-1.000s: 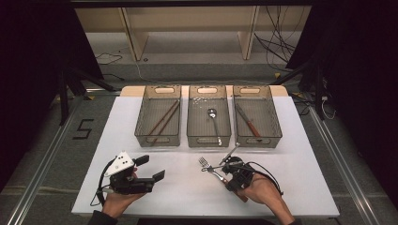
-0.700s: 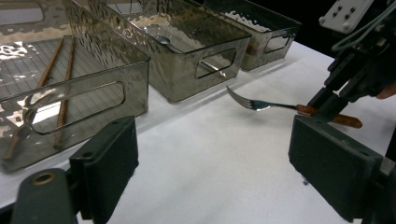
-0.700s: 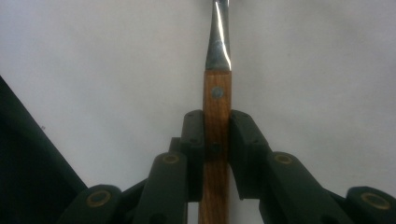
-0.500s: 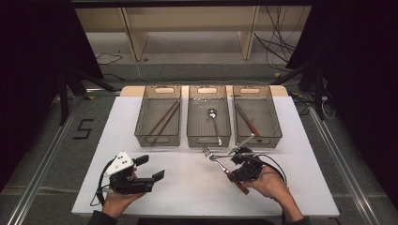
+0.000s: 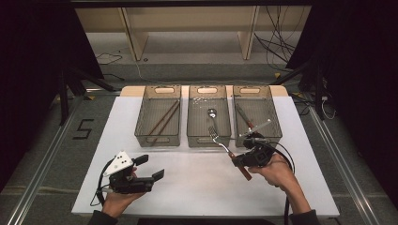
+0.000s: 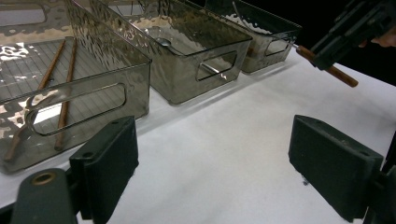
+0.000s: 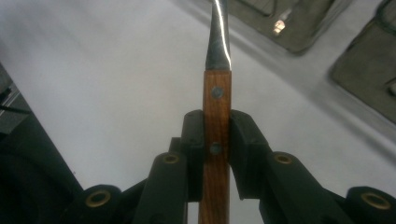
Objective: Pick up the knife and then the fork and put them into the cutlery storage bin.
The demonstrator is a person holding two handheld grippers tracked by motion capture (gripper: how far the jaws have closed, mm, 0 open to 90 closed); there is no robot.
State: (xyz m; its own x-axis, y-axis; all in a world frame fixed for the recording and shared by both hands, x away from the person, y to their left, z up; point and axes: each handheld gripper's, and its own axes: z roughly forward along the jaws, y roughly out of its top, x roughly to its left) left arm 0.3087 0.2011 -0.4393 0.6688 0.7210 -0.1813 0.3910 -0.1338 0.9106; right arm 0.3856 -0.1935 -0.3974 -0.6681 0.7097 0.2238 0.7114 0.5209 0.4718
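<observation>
Hands come in at the near edge of the white table (image 5: pixel 202 187), one to each side. The left gripper (image 5: pixel 149 168) sits low near that edge, its jaws spread wide with nothing between them, pointing across bare table toward the trays. The right gripper (image 5: pixel 248 152) is further forward and lifted off the table, its jaws pinched on the wooden handle of a fork (image 5: pixel 228 151); in the right gripper view the pads (image 7: pixel 194 140) press the handle from both sides, close to the lower rivet.

The fork's long axis runs on a slant: handle end toward the person and to the right, tines pointing away and to the left, just at the near wall of the middle tray (image 5: pixel 209 139). So the trays lie straight ahead of the right hand, which is much the nearer of the two to them. The fork has a brown, two-rivet wooden handle and a slim, shiny metal neck and head.

Beyond stand three smoky see-through trays side by side. The left tray (image 5: pixel 157 139) holds chopsticks (image 5: pixel 165 119), the middle one a spoon (image 5: pixel 212 115), and the right tray (image 5: pixel 277 126) some wooden-handled cutlery, probably where the fork belongs.
</observation>
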